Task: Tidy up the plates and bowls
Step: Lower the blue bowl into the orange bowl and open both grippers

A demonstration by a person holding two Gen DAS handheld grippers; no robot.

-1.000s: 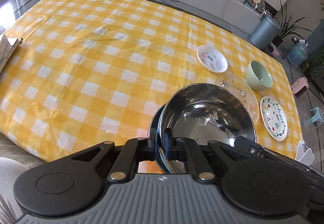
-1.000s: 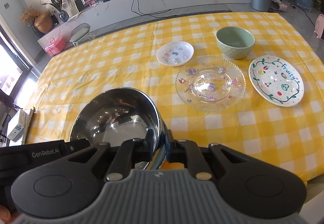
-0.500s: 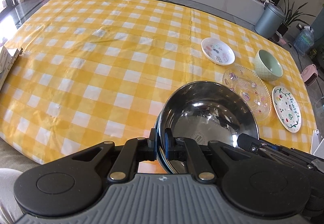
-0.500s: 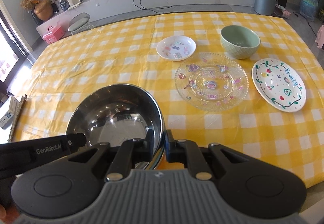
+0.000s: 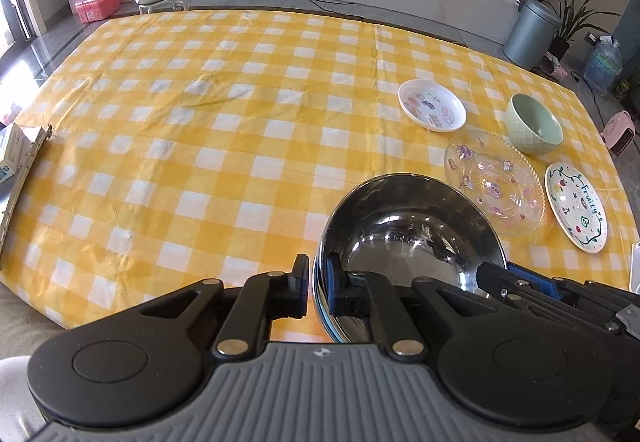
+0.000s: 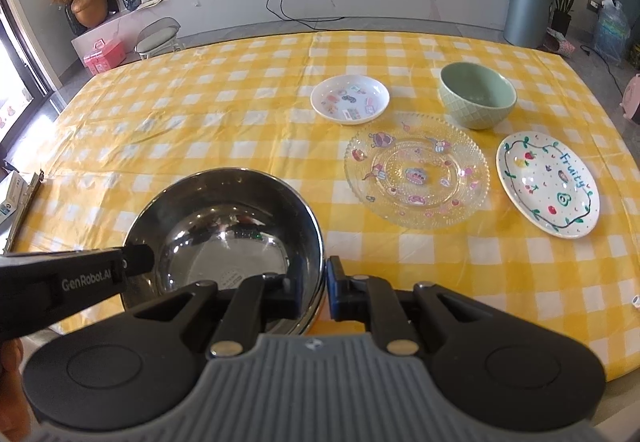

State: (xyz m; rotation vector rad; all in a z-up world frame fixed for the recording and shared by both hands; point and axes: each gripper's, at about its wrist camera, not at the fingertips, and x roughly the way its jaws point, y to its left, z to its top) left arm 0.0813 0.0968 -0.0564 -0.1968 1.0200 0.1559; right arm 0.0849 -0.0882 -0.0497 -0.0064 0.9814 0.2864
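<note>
A shiny steel bowl [image 5: 408, 234] sits low at the near edge of the yellow checked table [image 5: 200, 122], between both grippers. My left gripper [image 5: 317, 282] is shut on the bowl's left rim, one finger inside and one outside. In the right wrist view, the steel bowl [image 6: 224, 222] has its right rim between the fingers of my right gripper [image 6: 316, 282]. Those jaws are opening, and the outer blue pad stands just off the rim. Further right lie a clear patterned glass plate [image 6: 416, 170], a white "Fruity" plate [image 6: 548, 182], a small white dish [image 6: 350, 100] and a green bowl [image 6: 478, 98].
A cardboard box and binder [image 6: 16, 198] lie at the table's left edge. Beyond the far edge are a stool [image 6: 158, 36], a pink case [image 6: 104, 56], a grey bin [image 6: 526, 10] and a long white counter. The left half of the tablecloth holds no dishes.
Both wrist views have rolled and tilted up a little, showing more of the room. The steel bowl stays between both grippers. The right gripper's jaws have widened slightly around the rim.
</note>
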